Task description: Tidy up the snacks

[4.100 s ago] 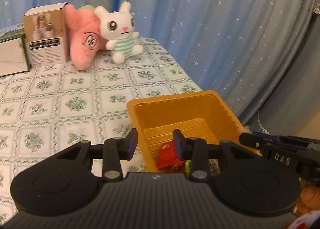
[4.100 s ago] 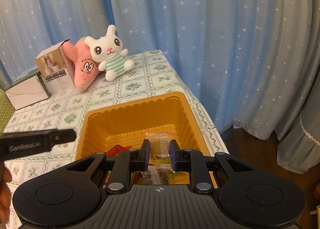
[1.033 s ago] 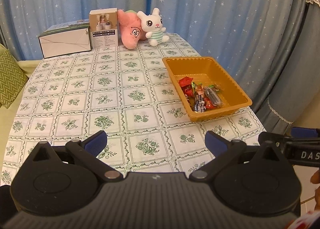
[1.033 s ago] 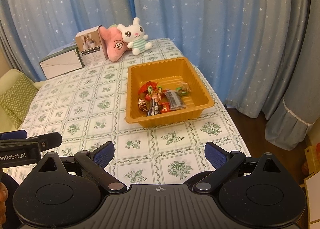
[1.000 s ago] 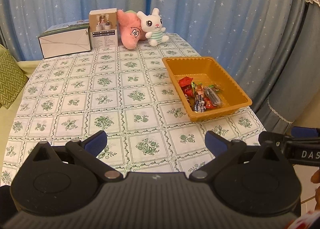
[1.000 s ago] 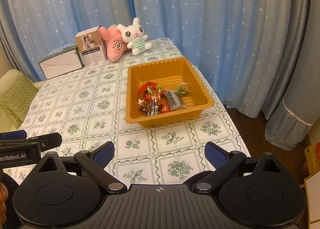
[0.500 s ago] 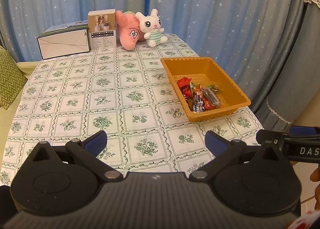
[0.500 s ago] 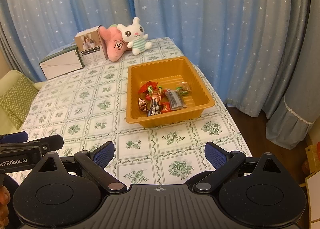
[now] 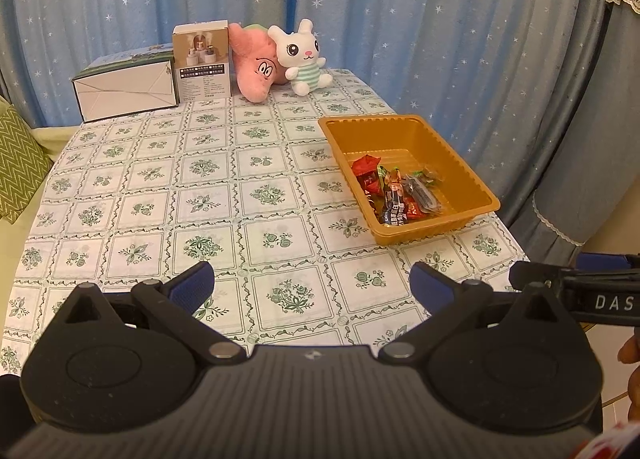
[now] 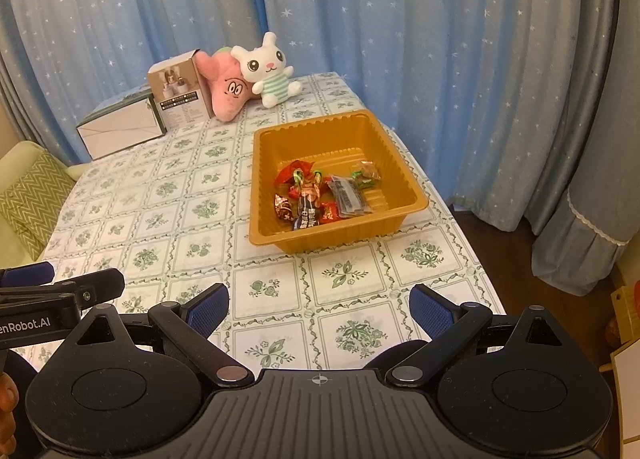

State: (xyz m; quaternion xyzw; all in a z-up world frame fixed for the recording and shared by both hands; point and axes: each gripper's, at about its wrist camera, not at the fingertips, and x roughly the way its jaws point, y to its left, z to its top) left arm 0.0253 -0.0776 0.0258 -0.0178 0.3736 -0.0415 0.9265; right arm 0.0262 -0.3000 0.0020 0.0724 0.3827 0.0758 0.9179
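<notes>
From the left wrist view, the left gripper (image 9: 312, 279) is hanging released and empty above the counter (image 9: 160, 195), well apart from the orange tray (image 9: 472, 187) that is holding the snacks (image 9: 394, 189).

From the right wrist view, the right gripper (image 10: 319, 305) is gaping empty too. The snacks (image 10: 320, 195) are looking light, crinkly and slippery; pinching a wrapper's twisted end seems safest.

One orange tray (image 10: 404, 169) (snack wrappers (image 10: 316, 195) uncountable), two plush toys (image 10: 248, 79), two boxes (image 10: 148, 115).
</notes>
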